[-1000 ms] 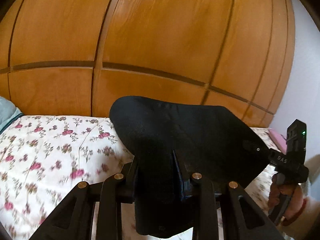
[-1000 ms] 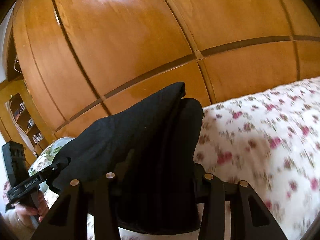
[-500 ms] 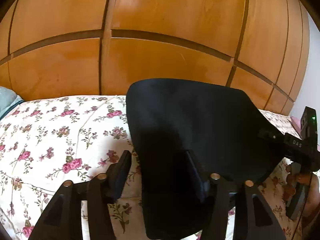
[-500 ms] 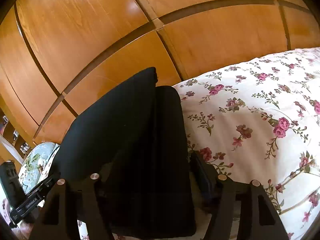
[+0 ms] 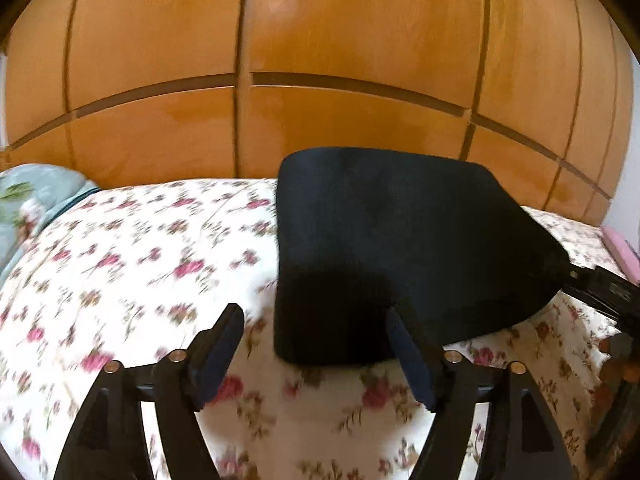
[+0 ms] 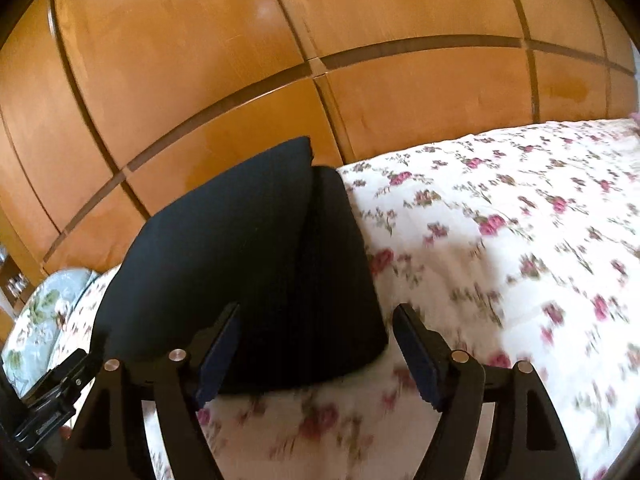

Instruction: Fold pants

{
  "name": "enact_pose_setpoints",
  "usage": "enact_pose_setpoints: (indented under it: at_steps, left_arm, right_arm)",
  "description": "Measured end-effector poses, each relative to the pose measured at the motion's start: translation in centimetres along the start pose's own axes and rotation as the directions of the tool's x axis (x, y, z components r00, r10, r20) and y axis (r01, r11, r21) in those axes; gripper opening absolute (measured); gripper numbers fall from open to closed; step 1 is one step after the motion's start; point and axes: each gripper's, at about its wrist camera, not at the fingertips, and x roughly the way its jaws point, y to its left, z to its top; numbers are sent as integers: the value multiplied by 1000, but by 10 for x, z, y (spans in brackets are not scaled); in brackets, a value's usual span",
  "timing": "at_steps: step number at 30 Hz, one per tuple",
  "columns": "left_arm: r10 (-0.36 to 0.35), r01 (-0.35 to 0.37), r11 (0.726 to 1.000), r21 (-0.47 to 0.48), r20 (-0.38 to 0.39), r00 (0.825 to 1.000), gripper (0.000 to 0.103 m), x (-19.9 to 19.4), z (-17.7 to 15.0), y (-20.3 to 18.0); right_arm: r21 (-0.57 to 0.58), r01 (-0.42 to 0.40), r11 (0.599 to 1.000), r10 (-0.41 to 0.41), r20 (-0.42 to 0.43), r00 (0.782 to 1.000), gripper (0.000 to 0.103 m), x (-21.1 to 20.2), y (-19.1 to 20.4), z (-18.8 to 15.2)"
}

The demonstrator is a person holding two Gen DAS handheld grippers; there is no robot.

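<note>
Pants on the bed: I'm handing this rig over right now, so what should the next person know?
Left hand-held gripper: open, holding nothing, its right finger at the bundle's near edge.
Right hand-held gripper: open, holding nothing, with the bundle's near right corner between its fingers.
The black pants lie folded in a compact bundle on the floral bedspread, in front of the wooden wardrobe.
Done: the fold appears made and the pants set down.
Left: perhaps check that the edges line up; whether another fold is needed cannot be told.
</note>
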Motion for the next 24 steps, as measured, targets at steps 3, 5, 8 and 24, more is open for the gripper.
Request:
enact_pose_setpoints:
  at_steps: [3, 5, 8, 24]
  left_arm:
    - [48, -48, 999, 0, -30, 998, 75, -7, -8, -6]
    - [96, -95, 995, 18, -55, 994, 75, -13, -15, -11]
    - [177, -174, 983, 61, -53, 983, 75, -25, -24, -21]
    - [88, -88, 995, 38, 17, 996, 75, -123, -42, -50]
  right_arm:
    - [-34, 26, 999, -26, -16, 1000, 89, -19, 9, -18]
    - [-65, 35, 997, -37, -27, 999, 92, -32, 16, -31]
    - [-104, 76, 992, -79, -31, 996, 96, -44, 23, -45]
    - [-131, 130, 983, -124, 52, 991, 102, -139, 47, -72]
